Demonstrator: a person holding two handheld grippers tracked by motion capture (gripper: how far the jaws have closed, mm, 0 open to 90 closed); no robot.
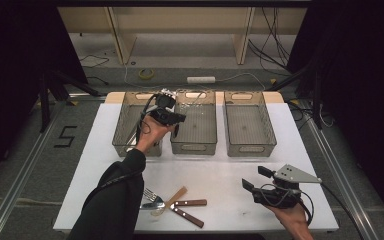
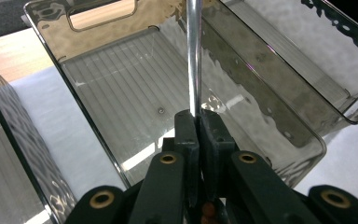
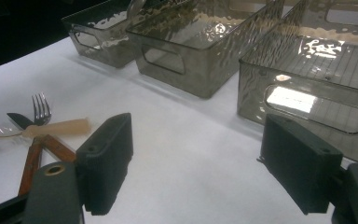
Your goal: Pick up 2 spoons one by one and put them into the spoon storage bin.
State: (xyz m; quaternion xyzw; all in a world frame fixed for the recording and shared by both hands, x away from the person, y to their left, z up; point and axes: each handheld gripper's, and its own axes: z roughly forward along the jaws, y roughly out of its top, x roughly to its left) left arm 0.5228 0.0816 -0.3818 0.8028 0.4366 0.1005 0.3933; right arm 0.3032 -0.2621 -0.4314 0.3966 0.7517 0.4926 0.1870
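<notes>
White table | three bins | left gripper clamps metal handle

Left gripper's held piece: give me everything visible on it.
The metal piece is a slim, shiny, silver rod-like handle, probably cutlery; its far end runs out of the top of the left gripper view, so the type can't be told. It stands straight up from the left gripper, whose black jaws are shut on its lower end. It hangs over the middle bin, a smoky see-through plastic tray, touching nothing but the jaws as far as shown.
</notes>
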